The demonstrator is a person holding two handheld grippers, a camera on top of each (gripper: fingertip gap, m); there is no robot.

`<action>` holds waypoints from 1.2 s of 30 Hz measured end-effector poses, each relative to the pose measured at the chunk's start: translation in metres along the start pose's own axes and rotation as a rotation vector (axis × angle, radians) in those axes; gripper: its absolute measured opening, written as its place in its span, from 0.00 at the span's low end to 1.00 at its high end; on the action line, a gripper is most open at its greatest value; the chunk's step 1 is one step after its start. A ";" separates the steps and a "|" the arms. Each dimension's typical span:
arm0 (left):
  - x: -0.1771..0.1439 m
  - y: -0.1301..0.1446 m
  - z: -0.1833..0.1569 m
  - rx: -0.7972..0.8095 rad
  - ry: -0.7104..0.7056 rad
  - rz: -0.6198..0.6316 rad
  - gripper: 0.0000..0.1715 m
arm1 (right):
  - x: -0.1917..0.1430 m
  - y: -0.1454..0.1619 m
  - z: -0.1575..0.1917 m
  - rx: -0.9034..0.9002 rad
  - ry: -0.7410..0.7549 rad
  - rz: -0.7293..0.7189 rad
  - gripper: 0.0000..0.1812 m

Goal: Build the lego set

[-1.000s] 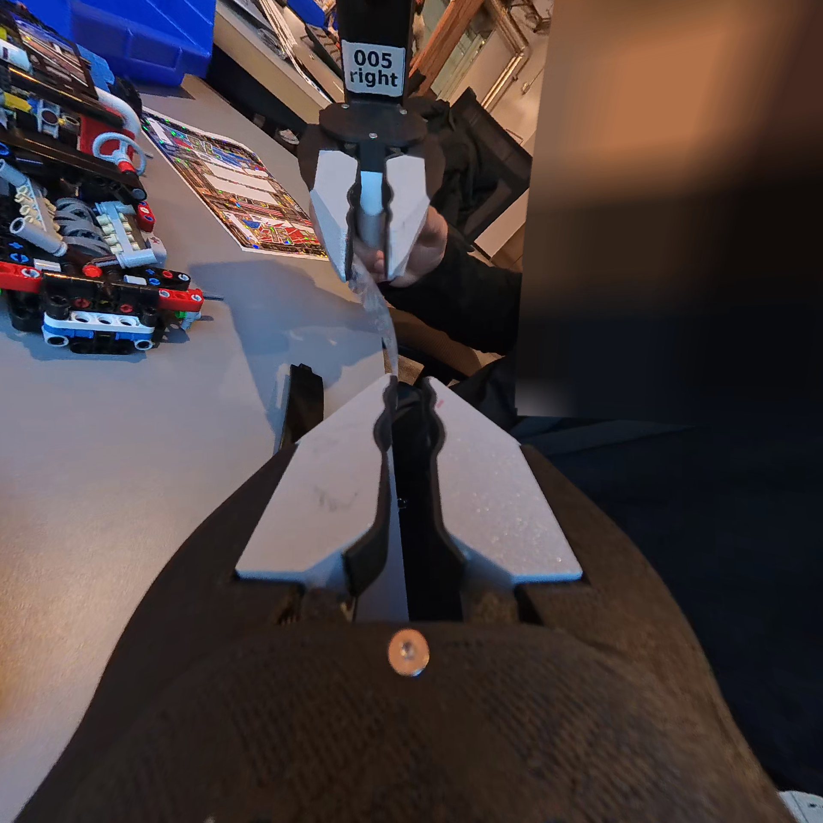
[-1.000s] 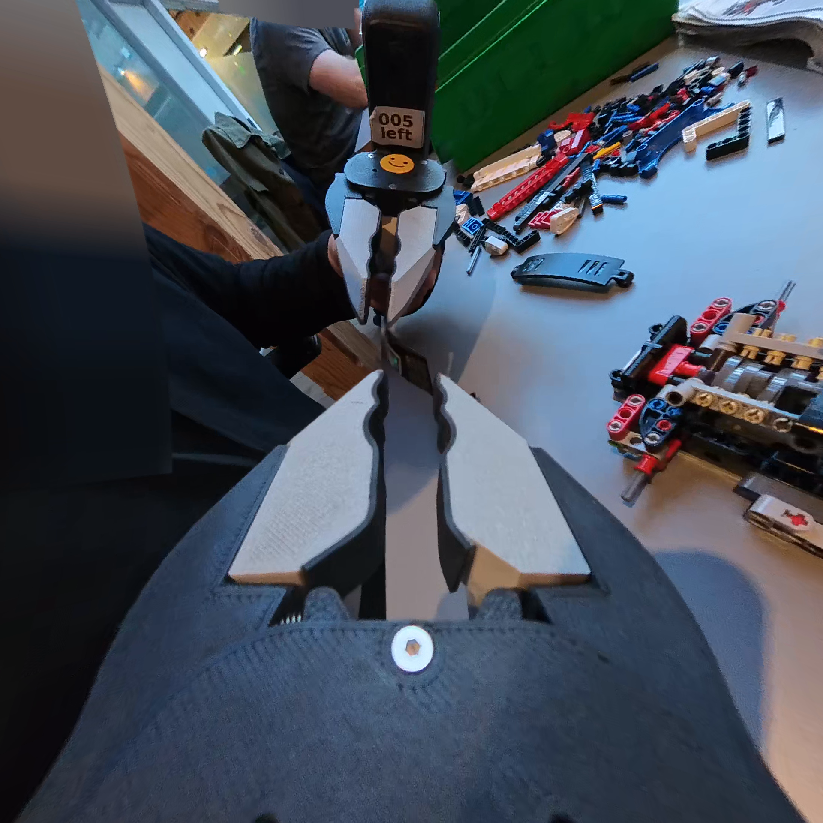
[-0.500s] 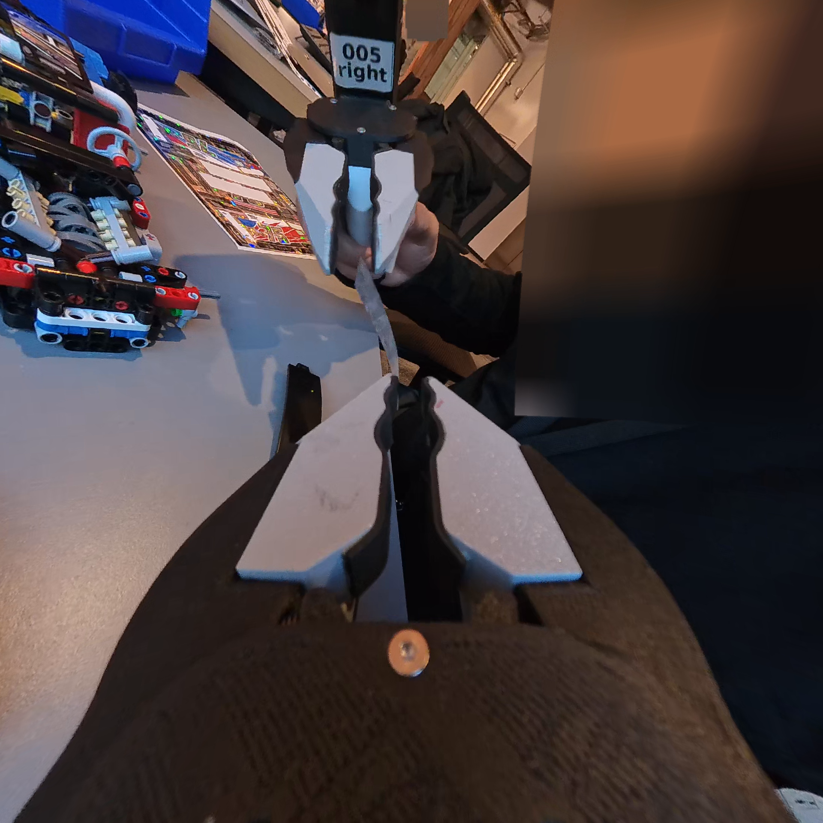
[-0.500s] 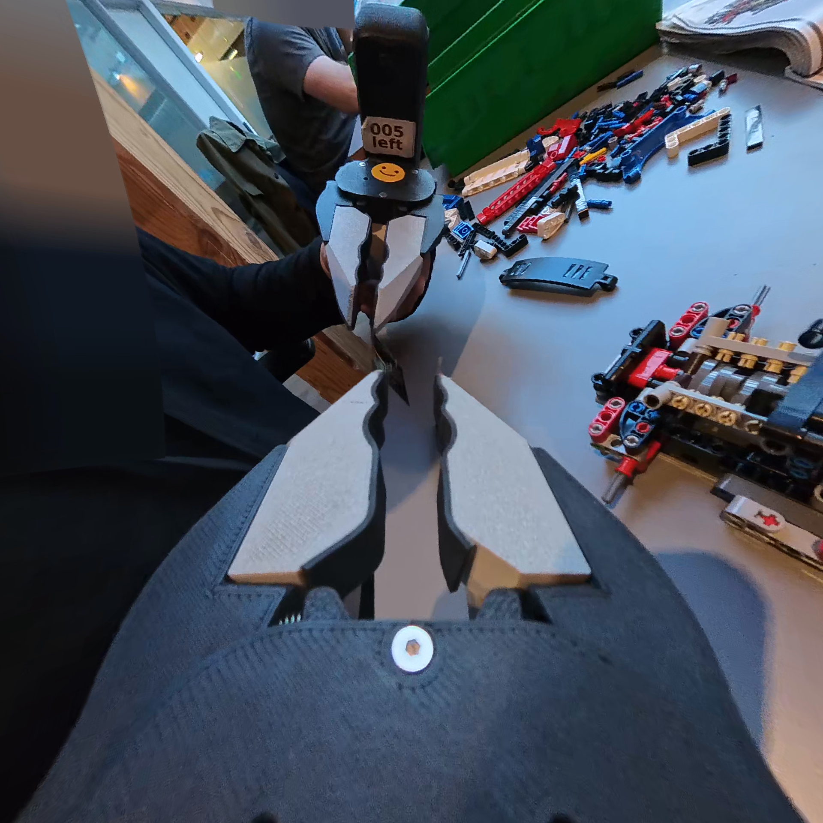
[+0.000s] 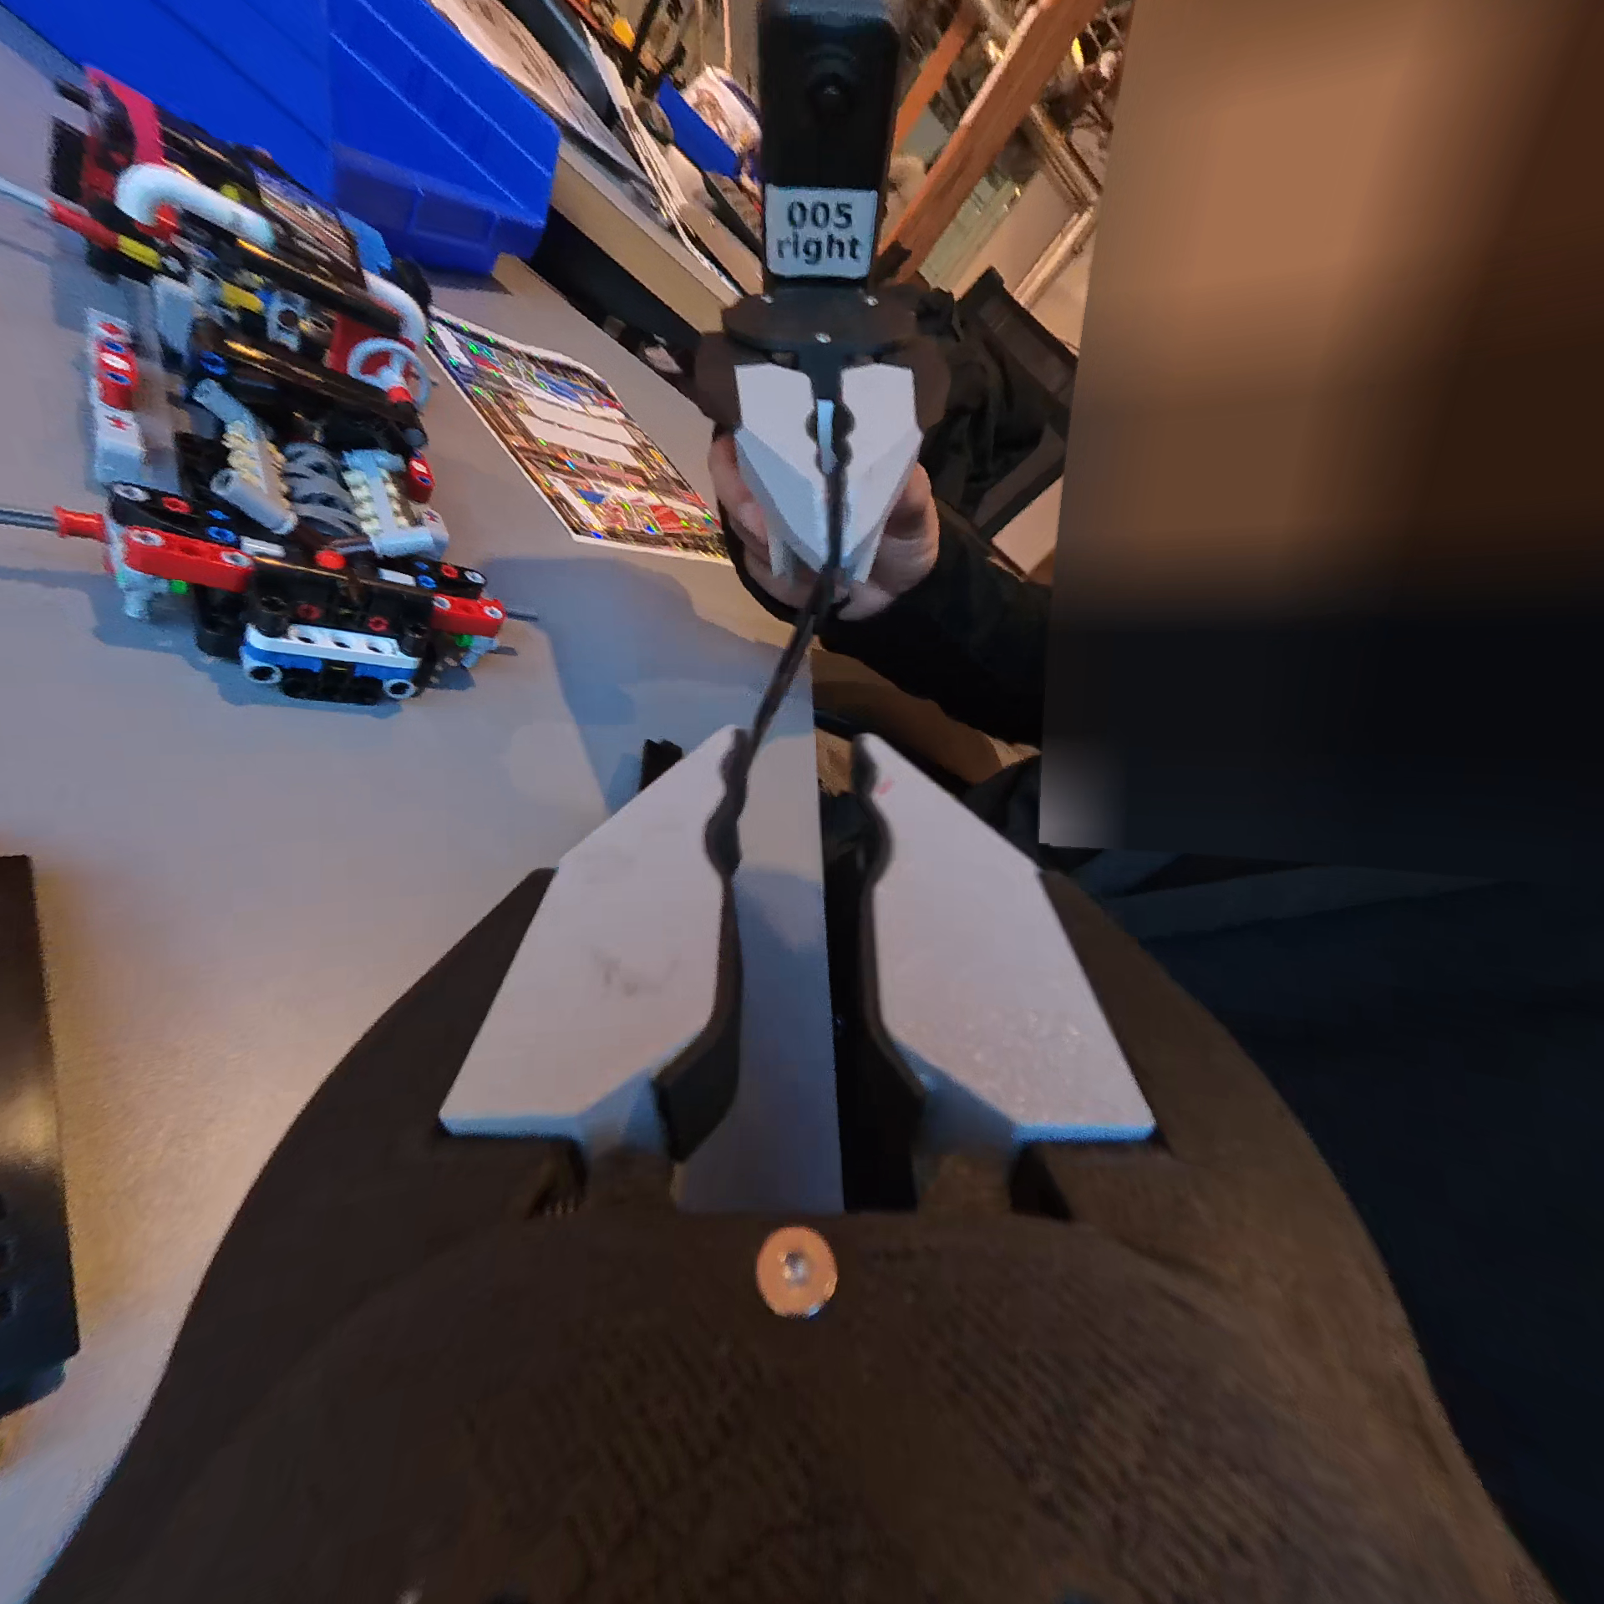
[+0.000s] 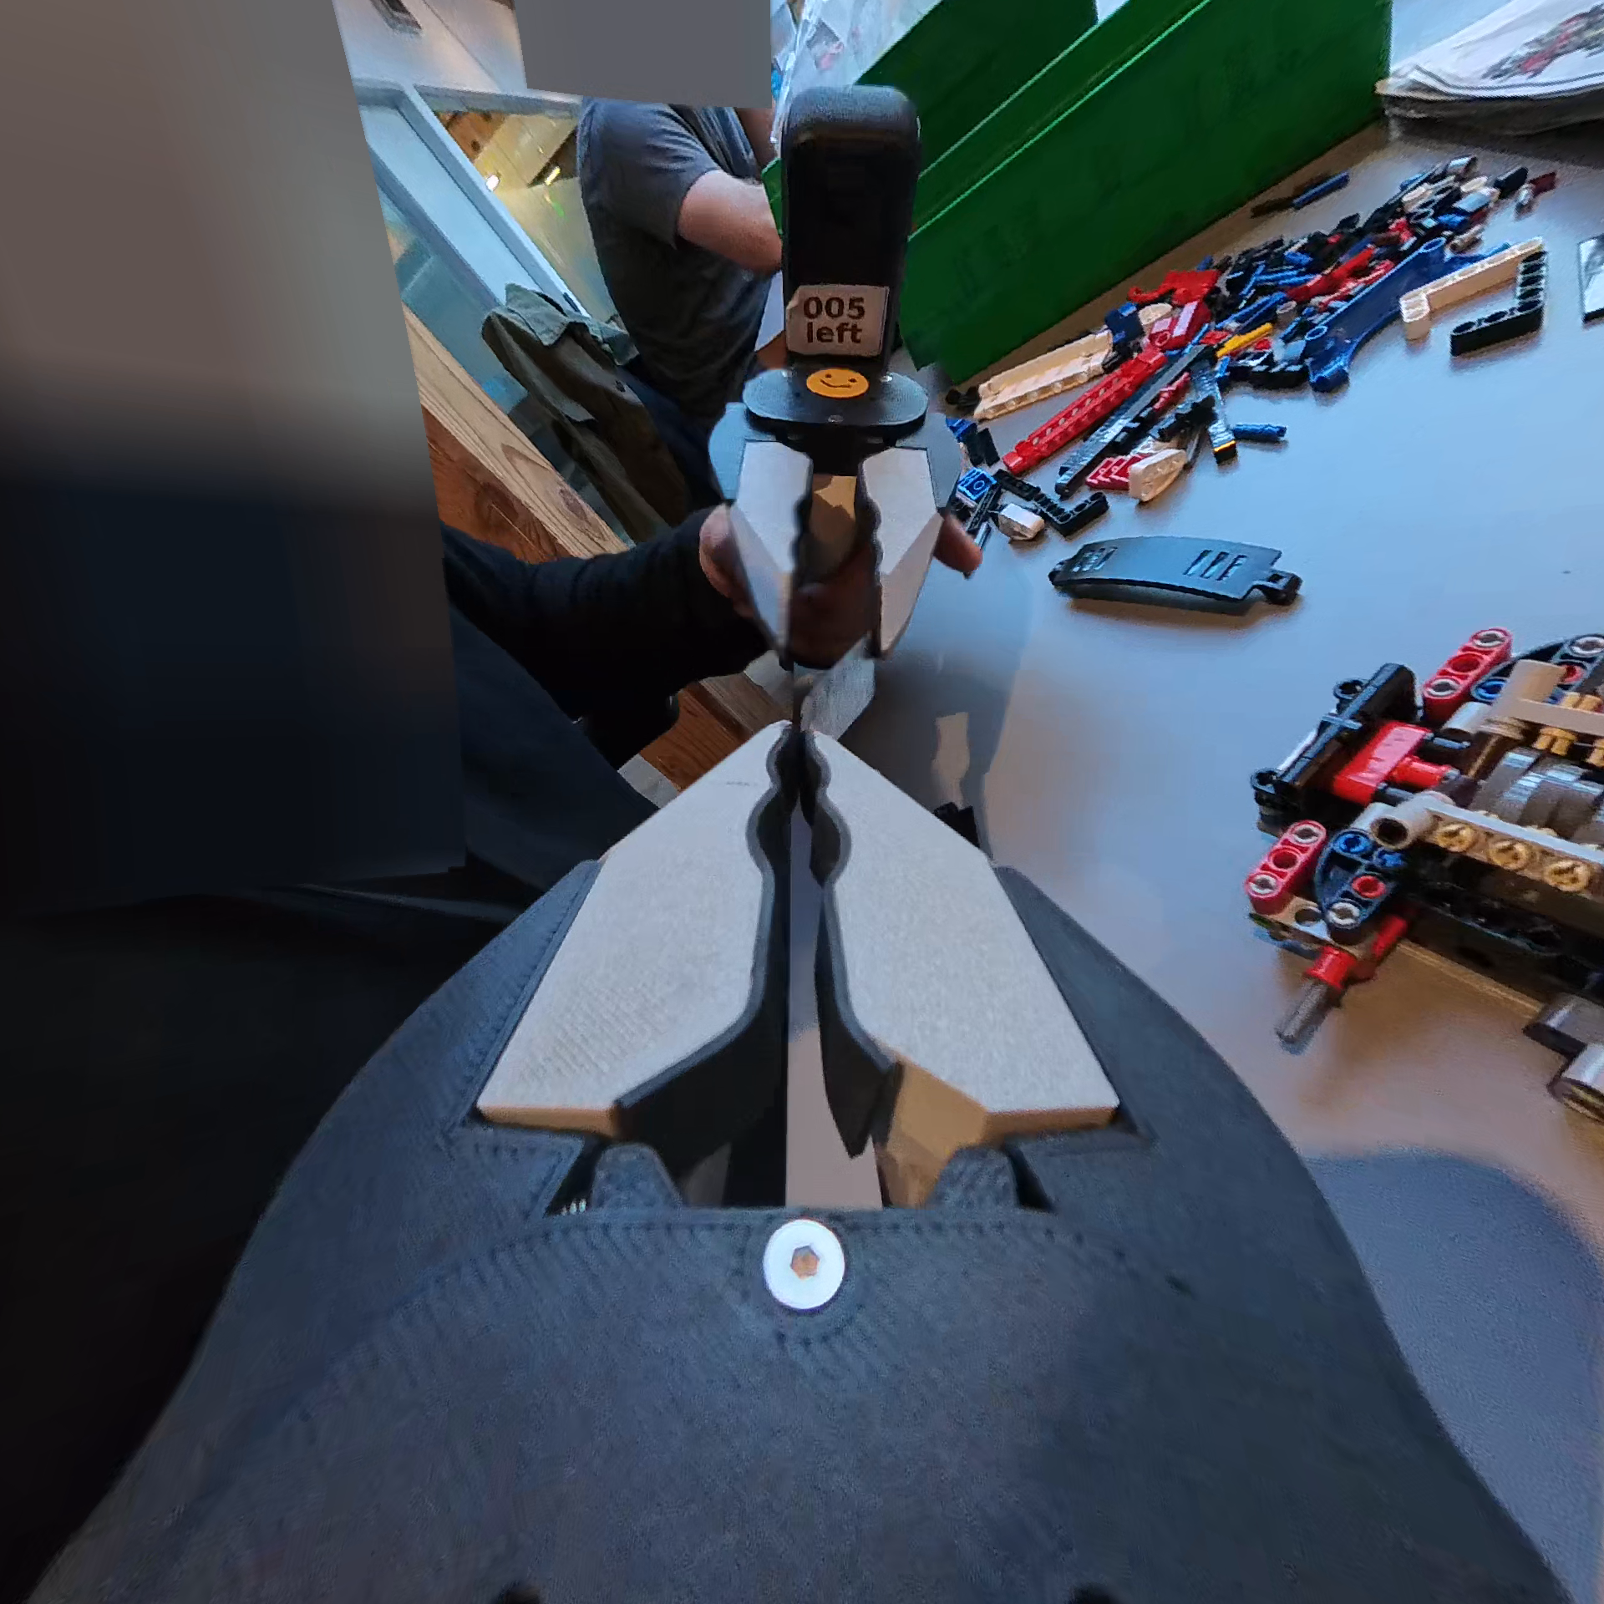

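The two grippers face each other over the table's near edge with a thin grey strip [image 5: 785,660] between them. My right gripper [image 6: 794,738] is shut on one end of the strip [image 6: 838,694]; it also shows in the left wrist view [image 5: 820,564], pinched on the strip. My left gripper [image 5: 794,746] is open, and the strip's other end lies against its left finger; it also shows in the right wrist view [image 6: 825,647]. The part-built lego model [image 5: 286,486] stands on the grey table [image 5: 217,825], and also shows in the right wrist view [image 6: 1475,825].
A pile of loose lego pieces [image 6: 1215,373] and a black curved panel [image 6: 1172,573] lie before a green bin [image 6: 1085,174]. A printed sheet [image 5: 590,451] and blue bins [image 5: 391,113] are beyond the model. A seated person [image 6: 677,243] is behind. A black object [image 5: 26,1128] sits at the left edge. Left tips to right tips: about 6 cm.
My right gripper has closed on the strip and my left gripper has opened off it. The left gripper has shifted, so more of the model shows.
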State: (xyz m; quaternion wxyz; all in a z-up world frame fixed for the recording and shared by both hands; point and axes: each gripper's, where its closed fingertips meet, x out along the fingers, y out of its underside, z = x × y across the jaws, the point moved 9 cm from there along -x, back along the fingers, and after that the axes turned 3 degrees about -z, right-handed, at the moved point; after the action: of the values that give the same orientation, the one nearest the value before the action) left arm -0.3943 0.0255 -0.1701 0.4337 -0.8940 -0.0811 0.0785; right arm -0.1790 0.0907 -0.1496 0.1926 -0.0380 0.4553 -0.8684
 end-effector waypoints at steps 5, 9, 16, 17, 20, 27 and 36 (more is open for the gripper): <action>-0.002 0.007 0.003 -0.018 -0.023 -0.047 0.00 | 0.004 -0.001 0.006 -0.019 -0.018 -0.013 0.00; -0.004 0.008 -0.001 -0.010 -0.018 -0.083 0.00 | 0.003 0.000 0.005 -0.009 -0.020 -0.032 0.00; -0.015 0.010 -0.001 -0.034 0.002 -0.119 0.36 | -0.023 -0.003 0.002 0.031 -0.021 -0.130 0.00; -0.015 0.011 0.000 -0.030 -0.021 -0.103 0.34 | -0.025 -0.003 0.002 0.043 -0.016 -0.123 0.00; -0.011 0.013 -0.007 0.078 -0.057 0.010 0.40 | -0.020 0.001 0.000 0.100 0.028 -0.055 0.00; 0.018 0.023 0.003 0.284 -0.160 0.383 0.30 | -0.013 0.014 -0.007 0.238 0.047 0.016 0.00; 0.041 0.034 0.016 0.336 -0.226 0.553 0.24 | -0.020 0.036 -0.017 0.414 0.035 -0.026 0.00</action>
State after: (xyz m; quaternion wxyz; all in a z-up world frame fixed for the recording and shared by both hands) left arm -0.3555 0.0250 -0.2097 0.5256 -0.7837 0.1308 0.3041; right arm -0.1540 0.0926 -0.1866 0.1770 0.0118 0.2697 -0.9465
